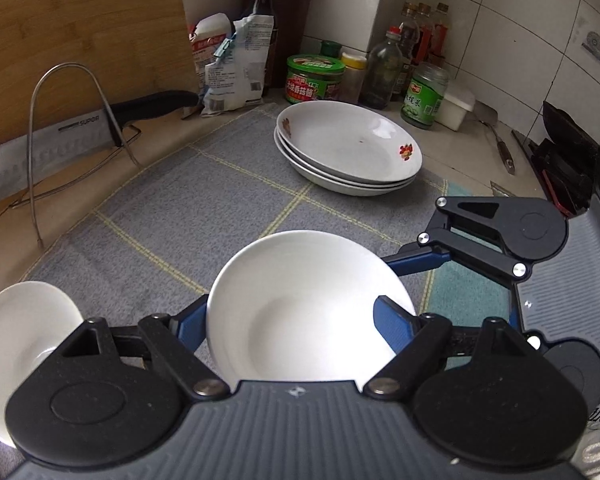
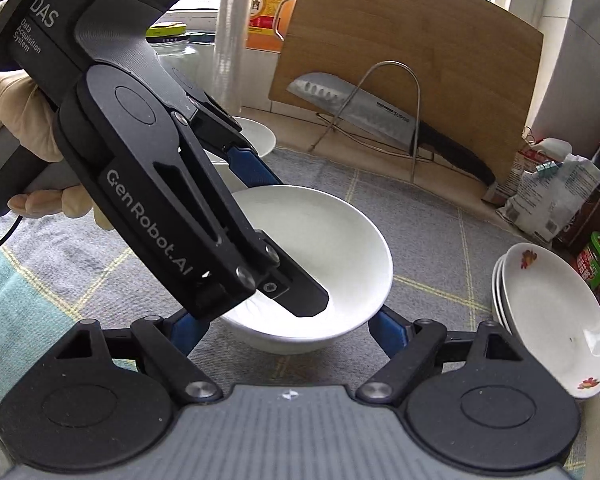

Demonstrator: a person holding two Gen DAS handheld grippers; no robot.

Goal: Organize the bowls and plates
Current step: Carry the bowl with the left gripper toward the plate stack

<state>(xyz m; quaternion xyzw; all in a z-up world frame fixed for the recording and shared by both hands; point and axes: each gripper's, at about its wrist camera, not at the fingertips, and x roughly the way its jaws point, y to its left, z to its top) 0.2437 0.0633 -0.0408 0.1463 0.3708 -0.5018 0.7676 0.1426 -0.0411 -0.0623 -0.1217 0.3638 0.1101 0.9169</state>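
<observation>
the left gripper point(image 2: 296, 280) clenched the rim of a white bowl point(image 1: 300, 304) on the grey mat point(image 1: 172, 216). the right gripper point(image 2: 288, 320) flanked that bowl, fingertips hidden, grip unclear. another bowl point(image 1: 16, 336) sat half cut off. beyond, stacked plates point(image 1: 348, 148), bottom ones mostly covered.

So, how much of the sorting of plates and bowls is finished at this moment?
Done: three plates sit stacked on the grey mat. In hand: both the left gripper and the right gripper have jaws around one white bowl. Left: this bowl is not yet with the other bowl beside it.
</observation>
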